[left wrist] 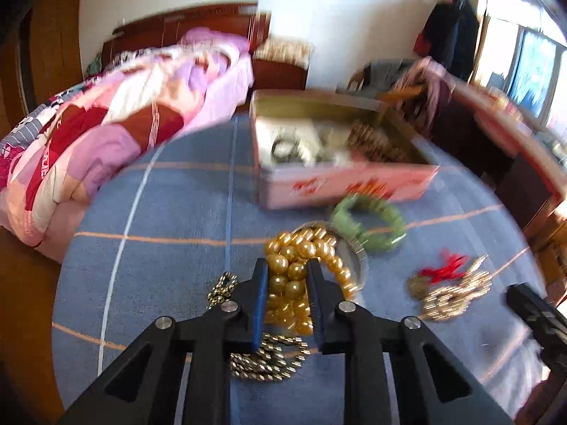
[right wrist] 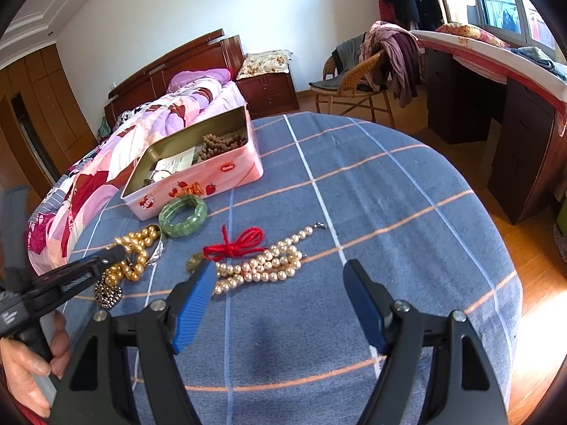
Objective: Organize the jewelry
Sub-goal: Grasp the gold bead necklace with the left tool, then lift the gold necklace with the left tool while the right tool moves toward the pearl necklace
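Observation:
My left gripper [left wrist: 286,265] is shut on a gold bead necklace [left wrist: 290,281], which hangs between its blue pads just above the blue checked cloth; the right wrist view shows it too [right wrist: 133,248]. A green stone bracelet [left wrist: 368,225] lies by the open pink tin [left wrist: 340,180], which holds brown beads and other pieces. A dark metallic chain [left wrist: 267,359] lies under the left gripper. My right gripper [right wrist: 280,276] is open and empty, just short of a white pearl necklace [right wrist: 269,262] and a red cord with a pendant [right wrist: 237,244].
The cloth-covered round table [right wrist: 354,194] drops off at its right and far edges. A bed with a pink quilt [right wrist: 124,134] stands on the left, a wicker chair [right wrist: 351,85] and a dark desk [right wrist: 496,113] behind.

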Tool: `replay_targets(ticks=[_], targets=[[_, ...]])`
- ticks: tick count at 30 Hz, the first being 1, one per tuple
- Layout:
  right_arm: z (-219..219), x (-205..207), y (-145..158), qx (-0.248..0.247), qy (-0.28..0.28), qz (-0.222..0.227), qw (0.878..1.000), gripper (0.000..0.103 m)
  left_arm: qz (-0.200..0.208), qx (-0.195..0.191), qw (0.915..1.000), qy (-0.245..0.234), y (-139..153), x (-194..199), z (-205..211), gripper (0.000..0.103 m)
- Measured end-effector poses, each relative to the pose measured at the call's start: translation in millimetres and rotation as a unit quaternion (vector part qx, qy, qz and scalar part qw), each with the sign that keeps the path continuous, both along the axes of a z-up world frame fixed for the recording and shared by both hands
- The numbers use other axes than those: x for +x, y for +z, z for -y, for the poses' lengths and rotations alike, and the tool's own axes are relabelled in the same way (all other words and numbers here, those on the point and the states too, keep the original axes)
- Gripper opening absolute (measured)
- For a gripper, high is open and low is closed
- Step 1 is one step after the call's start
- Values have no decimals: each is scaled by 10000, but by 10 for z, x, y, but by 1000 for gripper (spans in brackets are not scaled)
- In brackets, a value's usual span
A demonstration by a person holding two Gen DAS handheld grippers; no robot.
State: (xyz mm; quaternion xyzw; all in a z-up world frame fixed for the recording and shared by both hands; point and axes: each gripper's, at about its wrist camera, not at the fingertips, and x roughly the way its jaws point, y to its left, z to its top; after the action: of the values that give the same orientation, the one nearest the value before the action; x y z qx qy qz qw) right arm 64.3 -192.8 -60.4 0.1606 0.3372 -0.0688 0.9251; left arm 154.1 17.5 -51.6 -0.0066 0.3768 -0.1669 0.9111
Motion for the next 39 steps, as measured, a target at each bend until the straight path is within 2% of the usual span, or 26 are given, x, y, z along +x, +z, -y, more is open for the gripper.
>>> replay_targets(ticks=[3,9,13,17,23,25,27,30,33,35,37,38,39], targets=[[10,-4,-4,31,-16,-5,10000,77,249,-451,9987,23,163,-202,-117,20],[35,10,-20,91,-53,-57,9999,77,641,-933,9936,-54,467,-533,-282,20],[103,1,-34,283,-86,-67,9995,77,793,-958,9921,-148,563,-666,-282,20],[170,-30,-38,324,-4,-194,9993,69,709,-941,9926,-295,524,-728,-272,20],[133,143,-23,32,587,-571,9966,69,629,-852,9936,-402,448,-755,-184,20],[60,232,1,17,800,-619,9949,76,626,-843,9936,-409,452,-762,-178,20],[-9,356,4,-107,833,-639,9944,93,647,-864,9934,-379,458,-775,-178,20],[-96,526,-53,-258,863,-738,9932,94,706,-875,9930,-357,488,-799,-199,20],[-217,670,-217,-409,1029,-1113,9876,94,728,-850,9932,-331,494,-798,-229,20],[-306,644,-206,-711,1170,-1138,9840,89,705,-853,9934,-303,477,-786,-248,20],[-324,589,-195,-783,1324,-1117,9818,76,638,-881,9937,-285,450,-765,-259,20],[-310,565,-187,-863,1329,-1119,9810,63,623,-884,9937,-287,447,-760,-259,20],[-287,545,-184,-820,1362,-1106,9811,57,612,-885,9938,-297,438,-758,-253,20]])
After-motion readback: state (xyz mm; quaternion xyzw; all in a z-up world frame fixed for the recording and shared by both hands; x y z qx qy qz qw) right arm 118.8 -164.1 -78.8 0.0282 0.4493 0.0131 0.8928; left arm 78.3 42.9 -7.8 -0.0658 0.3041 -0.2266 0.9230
